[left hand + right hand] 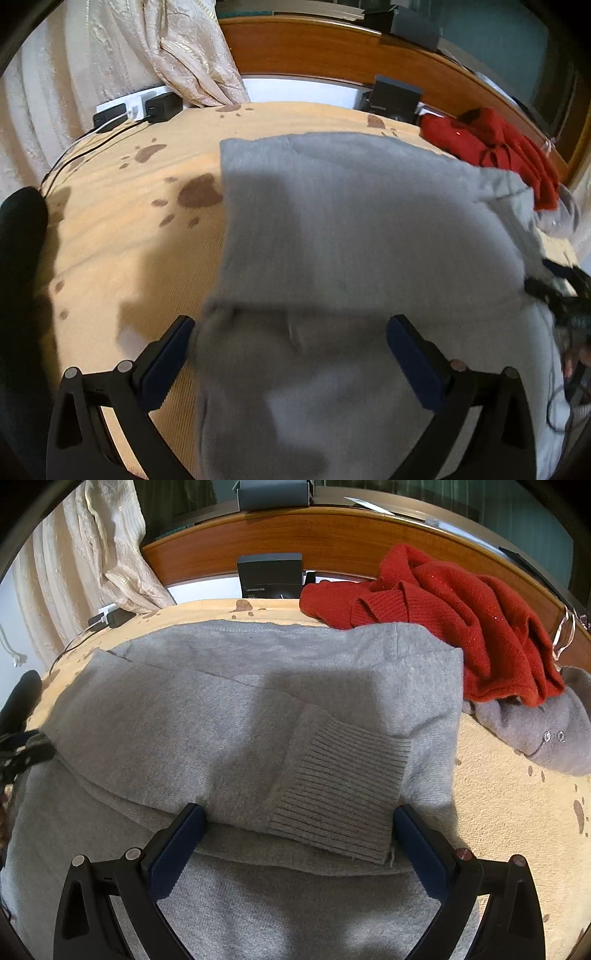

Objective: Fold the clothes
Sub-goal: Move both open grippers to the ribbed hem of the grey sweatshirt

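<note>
A grey knit sweater lies spread on the cream paw-print blanket, its ribbed cuff folded across the body. My right gripper is open, its blue pads on either side of the cuff, just above the cloth. In the left wrist view the same sweater fills the middle, blurred. My left gripper is open over the sweater's left edge, holding nothing. The other gripper shows at that view's right edge.
A red sweater lies crumpled at the back right, over another grey garment. A wooden headboard runs along the back, with a black box before it. A power strip with chargers and cables sits back left, by a curtain.
</note>
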Demonstrator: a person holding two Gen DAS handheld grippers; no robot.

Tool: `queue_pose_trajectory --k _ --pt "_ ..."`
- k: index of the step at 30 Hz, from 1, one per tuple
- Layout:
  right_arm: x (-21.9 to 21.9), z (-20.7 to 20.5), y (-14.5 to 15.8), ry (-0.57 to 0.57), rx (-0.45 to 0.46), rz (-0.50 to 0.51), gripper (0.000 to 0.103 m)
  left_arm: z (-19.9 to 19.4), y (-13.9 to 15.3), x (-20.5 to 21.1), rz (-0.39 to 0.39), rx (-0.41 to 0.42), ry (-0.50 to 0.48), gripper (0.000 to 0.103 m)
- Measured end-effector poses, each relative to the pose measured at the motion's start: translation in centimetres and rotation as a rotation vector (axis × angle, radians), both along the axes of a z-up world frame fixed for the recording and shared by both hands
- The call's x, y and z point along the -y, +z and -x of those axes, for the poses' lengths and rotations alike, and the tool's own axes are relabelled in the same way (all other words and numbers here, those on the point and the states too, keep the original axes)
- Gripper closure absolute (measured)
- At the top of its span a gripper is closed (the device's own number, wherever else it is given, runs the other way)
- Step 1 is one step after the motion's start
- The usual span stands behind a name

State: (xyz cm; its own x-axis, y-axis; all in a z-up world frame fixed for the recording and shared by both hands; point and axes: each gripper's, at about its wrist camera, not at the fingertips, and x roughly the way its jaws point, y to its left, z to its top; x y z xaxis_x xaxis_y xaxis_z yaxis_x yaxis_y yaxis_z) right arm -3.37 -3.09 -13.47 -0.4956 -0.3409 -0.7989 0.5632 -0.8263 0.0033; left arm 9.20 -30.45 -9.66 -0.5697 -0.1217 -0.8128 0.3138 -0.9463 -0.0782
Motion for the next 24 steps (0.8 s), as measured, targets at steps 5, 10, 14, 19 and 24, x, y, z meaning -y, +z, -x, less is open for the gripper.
queue_pose_trajectory --k 5,10,14,19,24 --pt "-0.2 0.0 0.1 0.001 0.001 0.012 0.000 -6.6 1.8 -2.3 -0.003 -0.027 -0.116 0.000" --pt "-2.6 0.0 1.6 -0.044 -0.041 0.153 0.000 -14.4 2.9 -3.5 -0.011 -0.022 -0.217 0.000" --pt "-5.6 -0.8 4.0 -0.099 -0.074 0.340 0.000 -20.2 2.5 -3.6 -0.087 -0.015 -0.237 0.000" --pt "-6.8 -4.6 7.4 -0.014 -0.137 0.445 0.000 -24.4 1.4 -4.0 -0.206 -0.023 -0.219 0.000" --pt "-7.0 -11.2 9.0 0.157 -0.166 0.445 0.000 -26.6 1.5 -4.5 -0.303 -0.067 -0.220 0.000"
